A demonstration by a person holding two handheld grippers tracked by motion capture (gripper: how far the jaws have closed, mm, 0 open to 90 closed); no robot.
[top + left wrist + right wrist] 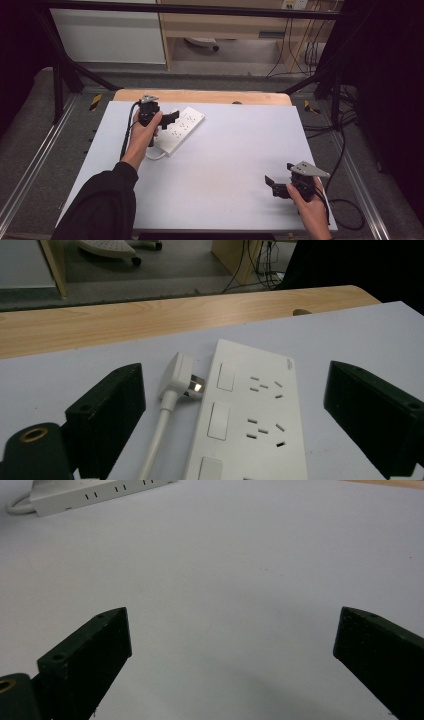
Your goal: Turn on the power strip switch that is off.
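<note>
Right gripper [274,186] idling near table edge, jaws wide, empty. Left gripper [170,119] hovering wide open over power strip [250,415], approaching plug [181,377]; next: closing on plug.

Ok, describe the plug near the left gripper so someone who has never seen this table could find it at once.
On the white table, look to the far left part, where the left gripper hovers over a white power strip. The plug lies loose beside the strip's long edge: small, white, angled, metal prongs bare, on a thick white cord.
</note>
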